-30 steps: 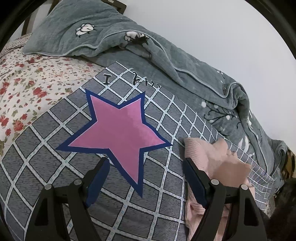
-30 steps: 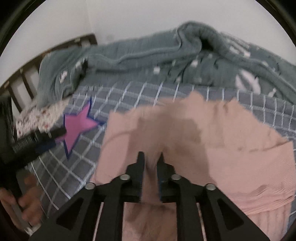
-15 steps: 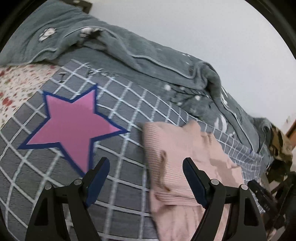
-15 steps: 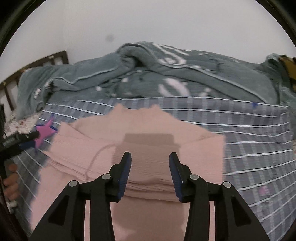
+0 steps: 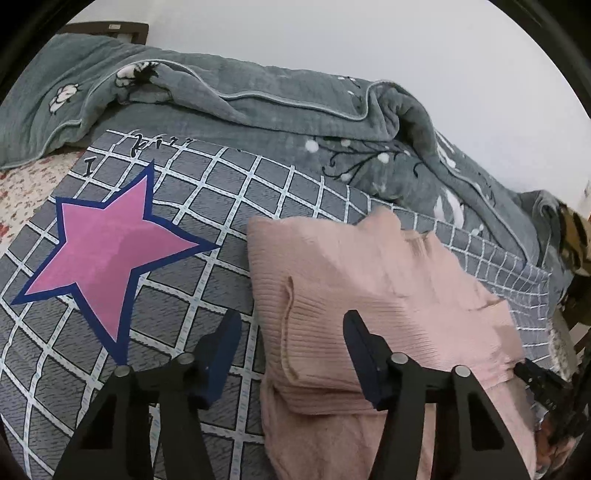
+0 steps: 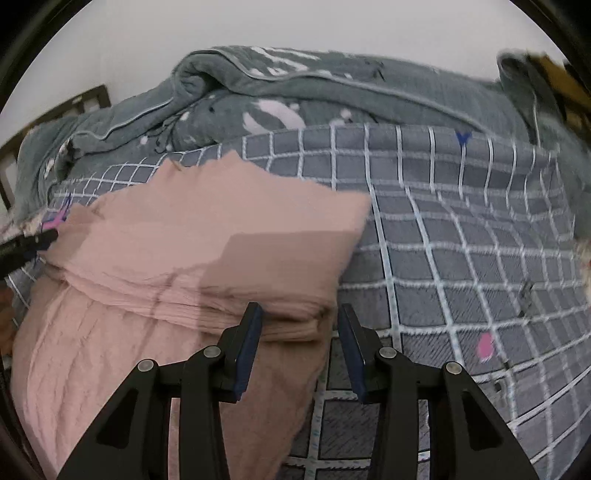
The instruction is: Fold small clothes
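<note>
A pink knitted garment (image 5: 369,280) lies folded over on itself on the grey checked bedspread (image 5: 207,206). My left gripper (image 5: 291,343) straddles the garment's left edge just above the cloth. Its jaws are closing, and the pads do not press on the knit. In the right wrist view the same garment (image 6: 207,229) fills the left half. My right gripper (image 6: 299,332) stands open over the right end of the fold, with the layered edge between its fingers but not pinched. Each gripper shows at the edge of the other's view, the right gripper (image 5: 543,384) and the left gripper (image 6: 26,243).
A big pink star (image 5: 107,243) is printed on the bedspread left of the garment. A rumpled grey quilt (image 5: 258,92) is heaped along the wall behind. A floral sheet (image 5: 26,181) and a dark headboard (image 5: 110,27) lie at the far left. Bare checked bedspread (image 6: 461,258) spreads right of the garment.
My right gripper let go of the pink cloth, opened and moved to the garment's right end. My left gripper slid from over the star to the garment's left edge and its jaws narrowed.
</note>
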